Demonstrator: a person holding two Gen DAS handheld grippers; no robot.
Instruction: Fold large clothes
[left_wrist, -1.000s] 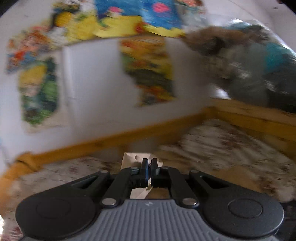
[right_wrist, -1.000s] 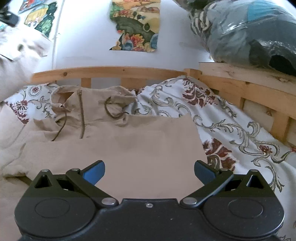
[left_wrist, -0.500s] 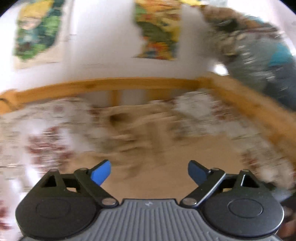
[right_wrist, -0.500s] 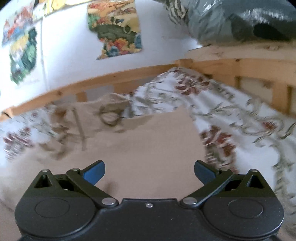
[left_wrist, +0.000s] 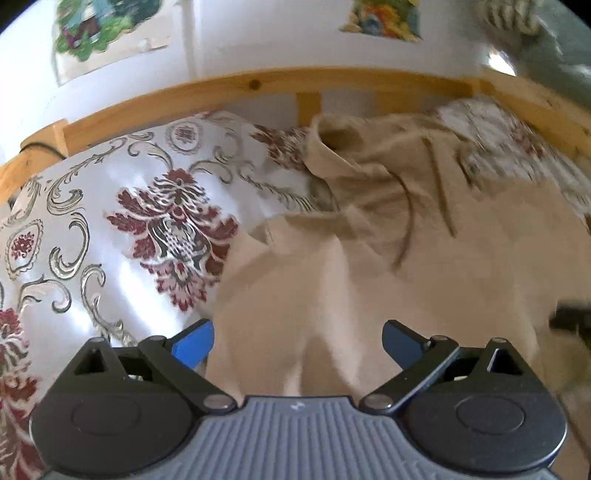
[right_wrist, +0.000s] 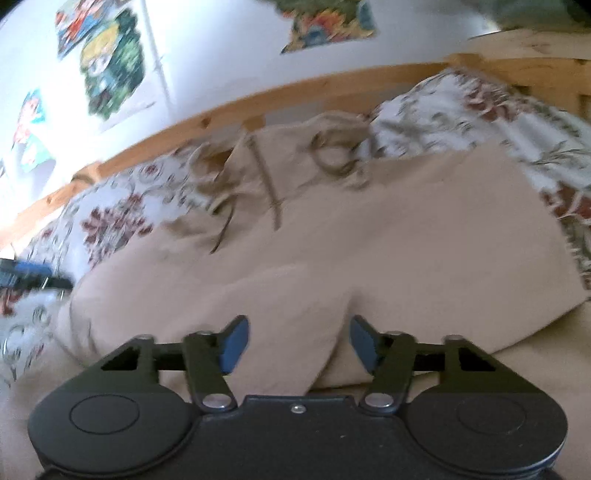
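My left gripper (left_wrist: 297, 341) has its jaws spread wide, having just opened further; nothing is gripped, though the beige hoodie (left_wrist: 369, 266) lies directly under and ahead of them on the bed's floral sheet (left_wrist: 110, 221). My right gripper (right_wrist: 298, 343) has jaws that have just been closing, now partway apart, with a raised fold of the hoodie (right_wrist: 332, 240) between the blue pads; I cannot tell whether they press it yet. The hood and drawstrings lie beyond both jaws, near the wooden bed rail (left_wrist: 258, 83).
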